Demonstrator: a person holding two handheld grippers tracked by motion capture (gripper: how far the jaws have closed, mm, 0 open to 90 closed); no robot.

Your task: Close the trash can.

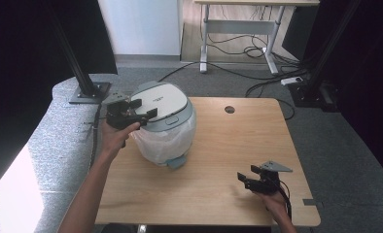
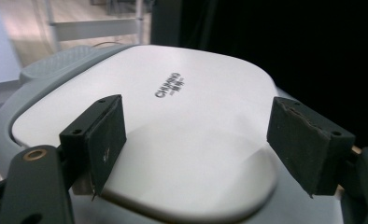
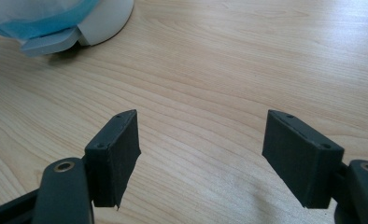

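High view had the left gripper [image 1: 140, 109], jaws wide and empty, hovering over the bin's lid [image 1: 163, 101], likely to press it. The right gripper [image 1: 246, 177] rested wide and empty near the table [image 1: 238, 141] edge, clear of that work.

Black left gripper [image 1: 142, 109], black right gripper [image 1: 245, 177] with grey three-cornered plate, trailing black cable, bare forearms

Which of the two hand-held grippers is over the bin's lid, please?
The left hand-held gripper: its open jaws hover over the bin's white lid, while the right hand-held gripper sits low over bare table.
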